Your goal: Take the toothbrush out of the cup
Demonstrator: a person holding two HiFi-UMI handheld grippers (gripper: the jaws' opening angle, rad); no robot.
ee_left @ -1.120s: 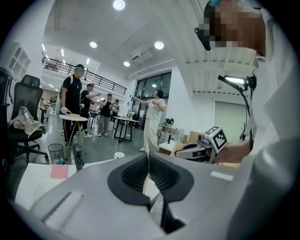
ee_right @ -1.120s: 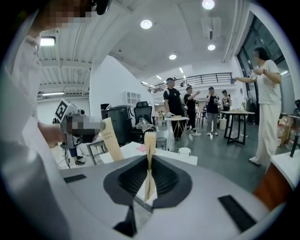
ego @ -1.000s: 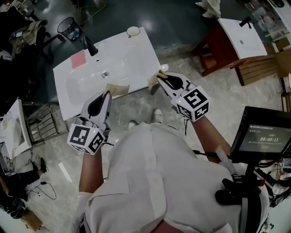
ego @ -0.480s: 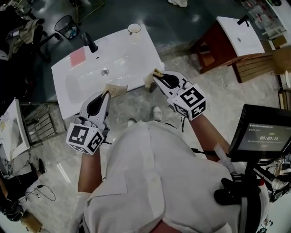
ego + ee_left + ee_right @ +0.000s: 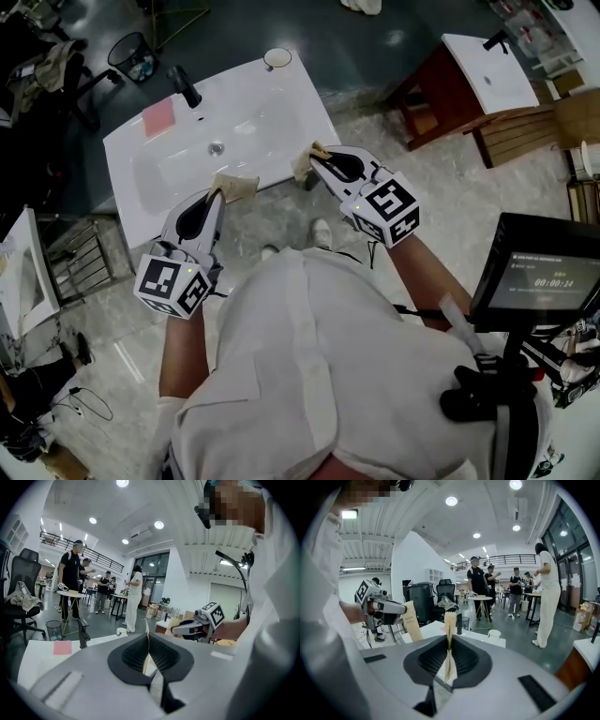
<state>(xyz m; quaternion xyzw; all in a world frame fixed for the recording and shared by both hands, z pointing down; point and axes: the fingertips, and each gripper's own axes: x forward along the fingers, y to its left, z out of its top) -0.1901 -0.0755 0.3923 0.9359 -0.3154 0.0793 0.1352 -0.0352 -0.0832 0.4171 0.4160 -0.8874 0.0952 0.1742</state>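
Place: the person stands at the near edge of a white sink (image 5: 272, 117), with both grippers over that edge.
Cup: a small white cup (image 5: 277, 59) stands on the far right corner of the sink. It is to the right of the tap (image 5: 185, 87) and well apart from the pink pad (image 5: 159, 119).
Toothbrush: no handle shows above the cup's rim from overhead or in either gripper view. The cup is small in all three, so I cannot tell whether a toothbrush lies low inside.
Left gripper: the left gripper (image 5: 223, 191) has its fingers pressed together on a tan paper sleeve (image 5: 236, 184), which sticks forward over the sink's rim.
Right gripper: the right gripper (image 5: 316, 159) has its fingers narrowed to a pinch on a tan paper strip (image 5: 302, 164). In its own view the strip is edge-on and stands up from the fingers.
Which way the cup lies: it is beyond both sets of fingers, across the basin. It sits a little left of where the left gripper points and to the right of where the right gripper points.
Nearer hand: the right, by the overhead view. The left would have to cross more of the basin.
Long axis: not visible. A brush in a cup that size would probably lean near upright, so the pull would likely go upward, with the fingers closing from the side.
In the way: both hands are full, so one paper piece probably has to be put down before any reach.
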